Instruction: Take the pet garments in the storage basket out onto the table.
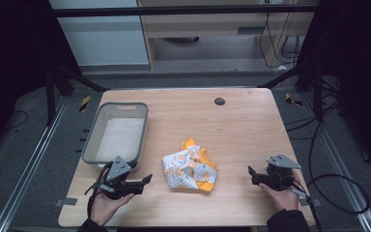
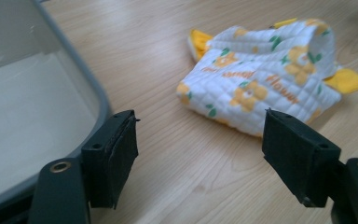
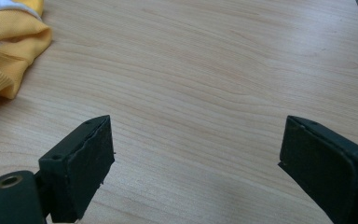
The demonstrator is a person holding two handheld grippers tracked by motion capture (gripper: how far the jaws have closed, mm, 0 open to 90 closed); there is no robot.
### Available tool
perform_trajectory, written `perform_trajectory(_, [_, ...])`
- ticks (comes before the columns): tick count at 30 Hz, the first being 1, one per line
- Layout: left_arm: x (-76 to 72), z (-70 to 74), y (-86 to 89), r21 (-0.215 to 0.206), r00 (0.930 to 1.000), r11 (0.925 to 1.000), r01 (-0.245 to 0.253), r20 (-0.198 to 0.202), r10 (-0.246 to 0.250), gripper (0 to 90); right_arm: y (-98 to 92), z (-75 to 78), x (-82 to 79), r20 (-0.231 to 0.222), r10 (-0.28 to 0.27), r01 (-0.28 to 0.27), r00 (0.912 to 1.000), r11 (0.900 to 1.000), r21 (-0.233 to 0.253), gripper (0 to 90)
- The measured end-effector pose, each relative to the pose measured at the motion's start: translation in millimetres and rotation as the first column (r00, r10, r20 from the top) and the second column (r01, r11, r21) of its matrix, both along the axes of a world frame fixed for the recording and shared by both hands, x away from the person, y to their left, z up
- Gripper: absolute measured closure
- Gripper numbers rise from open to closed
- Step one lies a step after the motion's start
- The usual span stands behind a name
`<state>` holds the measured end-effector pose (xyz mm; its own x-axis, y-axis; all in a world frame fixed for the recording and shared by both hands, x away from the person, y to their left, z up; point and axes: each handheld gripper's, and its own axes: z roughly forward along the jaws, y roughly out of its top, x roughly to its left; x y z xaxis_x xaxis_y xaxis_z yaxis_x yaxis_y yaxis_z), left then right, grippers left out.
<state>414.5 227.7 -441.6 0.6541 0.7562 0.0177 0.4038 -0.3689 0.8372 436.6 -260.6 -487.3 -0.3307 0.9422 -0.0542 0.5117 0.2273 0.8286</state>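
A crumpled white quilted garment (image 1: 189, 169) with orange flower print and yellow trim lies near the middle of the wooden table (image 1: 241, 125). My left gripper (image 1: 142, 182) rests near the front left edge, open, its jaws wide apart over bare wood, with the garment (image 2: 261, 79) just ahead of them. My right gripper (image 1: 252, 175) sits at the front right, also open and empty, to the right of the garment; its yellow edge (image 3: 9, 51) shows at the upper left of the right gripper view.
A grey plastic bin (image 1: 92, 140) stands on the left side of the table, close to my left gripper; its rim (image 2: 98, 100) curves past the left jaw. A small dark round cap (image 1: 219, 101) sits near the table's far edge. Cables trail off the right side.
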Motion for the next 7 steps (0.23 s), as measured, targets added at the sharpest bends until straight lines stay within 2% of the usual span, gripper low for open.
perform_trajectory(5, [-4.0, -13.0, 22.3, 0.021, 0.9971, 0.9973, -0.07, -0.029, 0.071, 26.0, 1.1, -0.5, -0.4, -0.001, 0.004, -0.004, 1.0, 1.0, -0.001, 9.7])
perform_trajectory(7, [-6.7, -16.6, 31.9, 0.013, 0.9948, 0.9956, -0.092, -0.042, 0.093, 25.7, 1.5, -0.8, -0.7, 0.001, 0.005, -0.005, 1.0, 1.0, -0.006, 9.6])
